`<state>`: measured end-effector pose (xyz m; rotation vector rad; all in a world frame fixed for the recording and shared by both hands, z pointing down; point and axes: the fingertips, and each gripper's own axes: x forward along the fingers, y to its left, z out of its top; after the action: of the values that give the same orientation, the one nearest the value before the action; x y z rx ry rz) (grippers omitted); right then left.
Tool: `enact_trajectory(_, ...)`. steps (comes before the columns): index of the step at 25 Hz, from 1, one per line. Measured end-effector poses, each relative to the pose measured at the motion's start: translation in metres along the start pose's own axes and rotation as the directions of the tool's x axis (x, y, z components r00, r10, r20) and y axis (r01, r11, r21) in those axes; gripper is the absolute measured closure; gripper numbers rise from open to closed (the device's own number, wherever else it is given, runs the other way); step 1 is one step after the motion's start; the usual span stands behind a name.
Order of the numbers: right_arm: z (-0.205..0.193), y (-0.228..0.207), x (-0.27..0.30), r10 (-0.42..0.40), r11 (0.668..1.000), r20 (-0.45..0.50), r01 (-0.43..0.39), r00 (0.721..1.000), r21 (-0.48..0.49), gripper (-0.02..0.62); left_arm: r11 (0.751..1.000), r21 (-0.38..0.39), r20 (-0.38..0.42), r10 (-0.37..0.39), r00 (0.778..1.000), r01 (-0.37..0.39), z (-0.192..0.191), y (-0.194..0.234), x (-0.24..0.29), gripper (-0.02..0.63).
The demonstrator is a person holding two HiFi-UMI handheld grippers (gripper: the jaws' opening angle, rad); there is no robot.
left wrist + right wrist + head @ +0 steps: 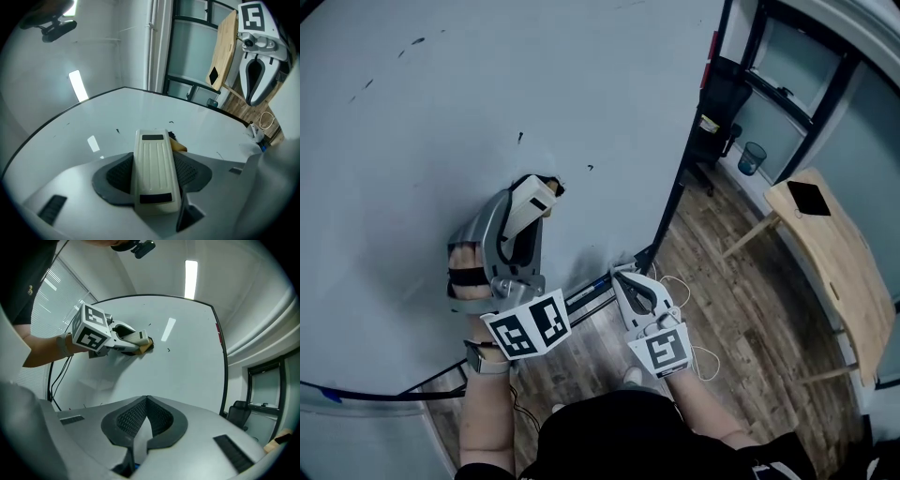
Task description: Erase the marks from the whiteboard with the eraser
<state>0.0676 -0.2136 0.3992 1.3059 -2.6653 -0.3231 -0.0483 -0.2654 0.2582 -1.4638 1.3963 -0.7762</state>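
Head view shows your left forearm rising from the bottom edge, a watch (485,361) on the wrist, with the hand wrapped into the handle of the left gripper (525,217). That gripper reaches up and forward at the whiteboard (441,112). Its jaws are clamped on the eraser (531,201), one pad on each long side, as the left gripper view makes plain. The eraser is cream plastic with a ribbed back facing the camera. Its tan felt end meets the board surface low on the board, right of centre.

Your right arm is held lower and closer to your body. The right gripper (623,276) sits just beside the board's bottom right corner, well apart from the eraser. Its jaws are pressed together with nothing between them, and they point toward the board.

A few small black marks (520,137) dot the board: two just above and to the right of the eraser, and others far off near the upper left. The board has a dark frame and a narrow tray (581,298) along its lower edge.

To the right lies a wood plank floor (741,309) with a white cable (703,361) looped on it. A light wooden table (848,281) carries a flat dark object (809,198). Behind it stand a black office chair (722,103) and a small bin (751,157) near dark-framed glass panels (792,52).
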Motion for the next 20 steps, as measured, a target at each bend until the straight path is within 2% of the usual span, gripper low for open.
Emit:
enact_trajectory(6,0.015,-0.019,0.003,0.004,1.000,0.031,-0.004,1.000,0.009,0.569,0.999,-0.030,0.060,0.046,0.997,-0.045,0.036,0.048,0.025,0.341)
enact_trajectory(10,0.024,-0.034,0.001,-0.003,1.000,0.042,0.004,0.999,-0.019,0.569,0.996,-0.056,0.076,0.066,0.995,-0.062,0.057,0.077,0.039,0.341)
enact_trajectory(15,0.021,-0.044,-0.003,-0.036,0.999,0.046,0.037,0.998,-0.022,0.569,0.996,-0.025,0.077,0.092,0.993,-0.091,0.064,0.082,0.048,0.341)
enact_trajectory(20,0.011,-0.057,-0.011,-0.086,0.996,0.042,0.085,0.995,0.030,0.569,0.991,0.019,0.111,0.131,0.985,-0.134,0.078,0.079,0.058,0.341)
